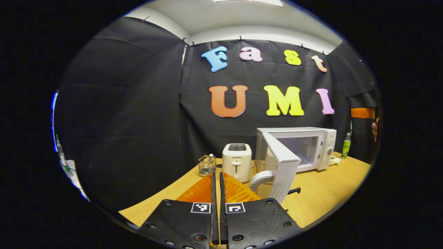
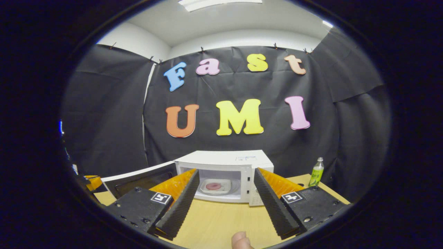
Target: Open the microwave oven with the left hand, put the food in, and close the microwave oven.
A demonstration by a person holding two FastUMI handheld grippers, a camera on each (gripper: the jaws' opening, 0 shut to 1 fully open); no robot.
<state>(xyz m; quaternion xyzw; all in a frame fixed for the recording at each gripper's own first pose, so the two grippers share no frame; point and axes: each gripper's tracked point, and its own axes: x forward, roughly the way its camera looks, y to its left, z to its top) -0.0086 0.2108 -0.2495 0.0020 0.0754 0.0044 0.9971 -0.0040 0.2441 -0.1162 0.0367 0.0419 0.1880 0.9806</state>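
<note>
The left gripper (image 1: pixel 219 193) is showing two flat black plates studded with round screws, each plate wearing a small square black-and-white coded tag near its inner edge; ribbed, translucent-looking wedges are rising behind the plates toward the tips, and the inner faces are running as long narrow strips. The right gripper (image 2: pixel 225 204) is wearing the same kit: black screw-dotted plates, one square coded tag on each, ribbed wedges behind, and finely ridged, saw-textured pads (image 2: pixel 180 204) lining the inner faces. A bare fingertip (image 2: pixel 240 241) of the person holding it is peeking up at the bottom edge of the right gripper view.
</note>
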